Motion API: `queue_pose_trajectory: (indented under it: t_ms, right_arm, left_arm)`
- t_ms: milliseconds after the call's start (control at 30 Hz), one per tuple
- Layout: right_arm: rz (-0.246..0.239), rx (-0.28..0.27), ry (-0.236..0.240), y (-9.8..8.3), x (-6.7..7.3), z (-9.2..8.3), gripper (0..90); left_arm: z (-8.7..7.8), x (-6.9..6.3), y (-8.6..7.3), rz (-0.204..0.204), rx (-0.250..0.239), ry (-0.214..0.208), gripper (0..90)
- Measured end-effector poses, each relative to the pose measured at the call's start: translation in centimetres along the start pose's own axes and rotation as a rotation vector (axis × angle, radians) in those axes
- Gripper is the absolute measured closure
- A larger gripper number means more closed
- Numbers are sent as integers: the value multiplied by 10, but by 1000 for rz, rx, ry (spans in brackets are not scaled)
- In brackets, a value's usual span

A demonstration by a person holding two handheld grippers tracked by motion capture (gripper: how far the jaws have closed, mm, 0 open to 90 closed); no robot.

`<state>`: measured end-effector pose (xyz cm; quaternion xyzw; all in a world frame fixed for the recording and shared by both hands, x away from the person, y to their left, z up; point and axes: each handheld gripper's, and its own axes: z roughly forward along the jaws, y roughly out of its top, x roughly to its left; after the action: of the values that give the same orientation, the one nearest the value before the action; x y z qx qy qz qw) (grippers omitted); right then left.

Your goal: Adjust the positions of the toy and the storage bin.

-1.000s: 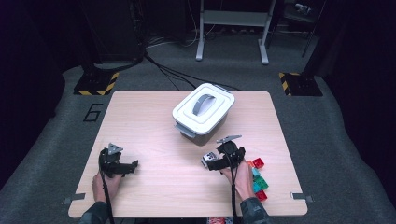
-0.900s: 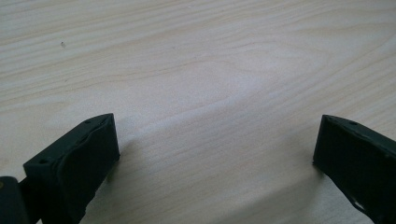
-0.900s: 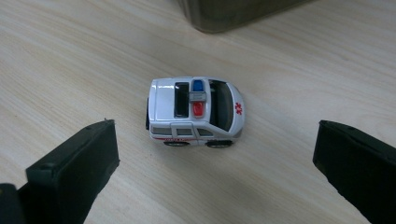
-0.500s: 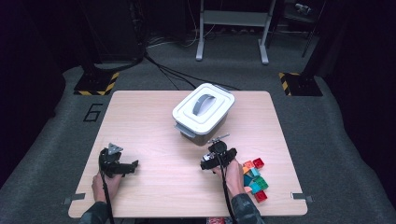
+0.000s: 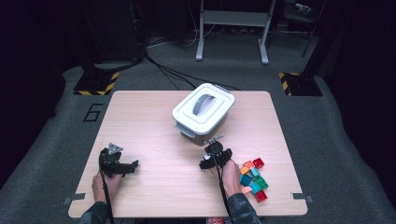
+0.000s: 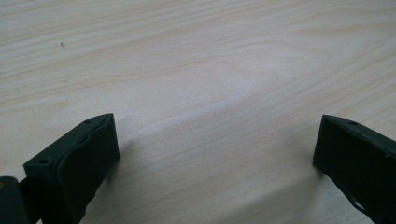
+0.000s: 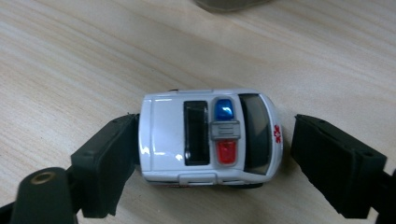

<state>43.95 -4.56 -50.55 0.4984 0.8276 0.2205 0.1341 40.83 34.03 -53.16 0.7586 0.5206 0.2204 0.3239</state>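
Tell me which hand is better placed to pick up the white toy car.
The right. Its tool already straddles the white toy car; the jaws have just been closing, one touching the rear, the other just short of the front. The left tool stands open over bare table.

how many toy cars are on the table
1. A white toy car with blue and red roof lights sits on the table between the right gripper jaws, just in front of the lidded box. Others could be hidden inside it.
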Motion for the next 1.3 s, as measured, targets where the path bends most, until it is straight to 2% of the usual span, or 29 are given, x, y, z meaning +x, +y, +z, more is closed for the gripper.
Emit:
queue_pose_trajectory:
  t_ms: [100, 133, 233, 267, 367, 433, 467, 600, 767, 867, 900, 1133, 1167, 1200, 1233, 1267, 1300]
  right_arm:
    - [-4, -4, 6, 0, 0, -1, 229]
    - [10, 2, 1, 1, 1, -2, 243]
    - [4, 3, 2, 1, 1, -3, 245]
    - [16, 5, 0, 1, 2, -3, 247]
    - [0, 3, 3, 1, 1, -3, 249]
    - [-4, 1, 22, 0, -2, -4, 250]
    - [6, -2, 25, 0, -2, -4, 250]
    - [0, 1, 32, -1, -4, -5, 251]
    - [-21, -27, 22, 0, -6, -14, 251]
    - [1, -24, 16, 0, -7, -20, 250]
    - [-20, -43, 12, 1, -10, -21, 250]
    - [18, -78, -10, 2, -35, -45, 250]
    - [41, -70, -13, 2, -37, -49, 250]
    - [41, -70, -13, 2, -37, -49, 250]
    - [38, -91, -27, 2, -47, -55, 250]
    - [38, -91, -27, 2, -47, -55, 250]
    - [53, -97, -39, 1, -55, -62, 250]
  left_arm:
    - [0, 0, 0, 0, -1, 0, 0]
    - [0, 0, 0, 0, 0, 0, 0]
    - [0, 0, 0, 0, -1, 0, 0]
    - [0, 0, 0, 0, -1, 0, 0]
    - [0, 0, 0, 0, -1, 0, 0]
    - [0, 0, 0, 0, 0, -1, 0]
    - [0, 0, 0, -1, -4, 3, 0]
    - [0, 0, 0, -1, -4, 0, 0]
    - [0, 0, 0, -1, -4, 1, 0]
    - [0, 0, 0, -2, -6, 3, 0]
    - [0, 0, 0, -1, -7, 2, 0]
    - [0, 0, 0, 0, -1, 0, 0]
    - [0, 0, 0, -2, -7, 2, 0]
    - [0, 0, 0, -2, -7, 2, 0]
    - [0, 0, 0, -1, -5, 1, 0]
    - [0, 0, 0, -1, -5, 1, 0]
    - [0, 0, 0, 0, -1, 0, 0]
